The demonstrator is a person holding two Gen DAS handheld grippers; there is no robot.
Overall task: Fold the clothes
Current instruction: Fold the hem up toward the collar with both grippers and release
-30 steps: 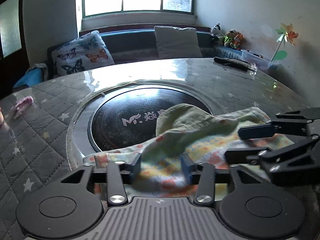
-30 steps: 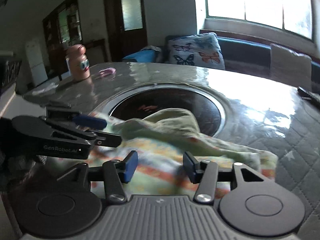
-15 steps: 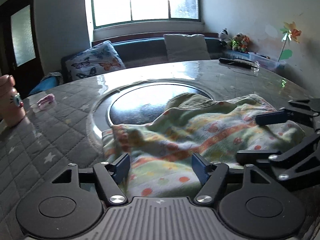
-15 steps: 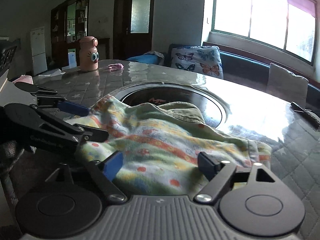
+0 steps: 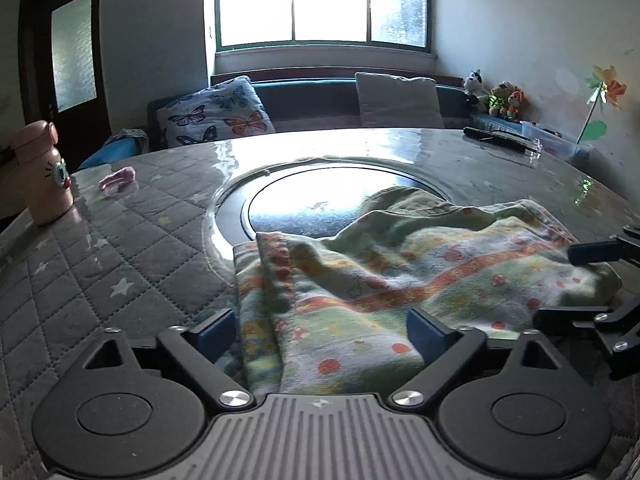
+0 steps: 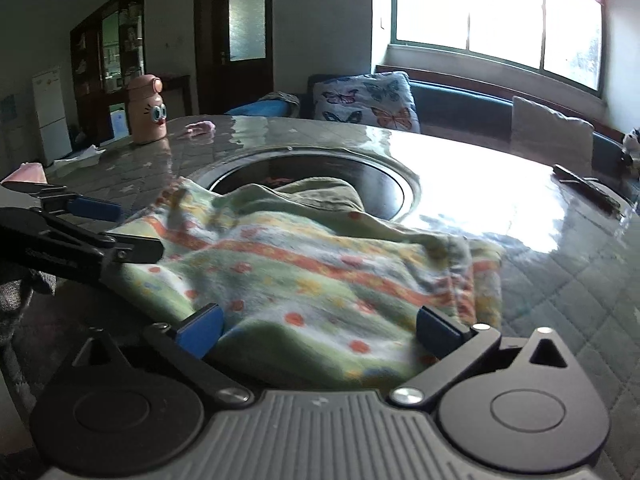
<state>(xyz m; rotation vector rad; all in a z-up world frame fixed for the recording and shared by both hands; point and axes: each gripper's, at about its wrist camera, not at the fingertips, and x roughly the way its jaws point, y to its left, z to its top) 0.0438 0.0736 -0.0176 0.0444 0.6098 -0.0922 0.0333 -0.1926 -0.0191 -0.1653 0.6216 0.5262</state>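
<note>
Left wrist view: left gripper (image 5: 320, 330) spread wide, holding nothing. Patterned garment (image 5: 408, 280) lies bunched on the quilted table (image 5: 120, 264), far edge overlapping the dark round inset (image 5: 308, 200).

Right wrist view: right gripper (image 6: 320, 326) also wide, nothing held; garment (image 6: 304, 264) just nearside of the inset (image 6: 256, 168), between its fingers.

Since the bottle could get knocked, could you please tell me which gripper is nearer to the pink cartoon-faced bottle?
Left. The left gripper sits at the floral cloth's bottle-side end; the pink cartoon-faced bottle stands beyond it. The right gripper works the cloth's opposite end.
</note>
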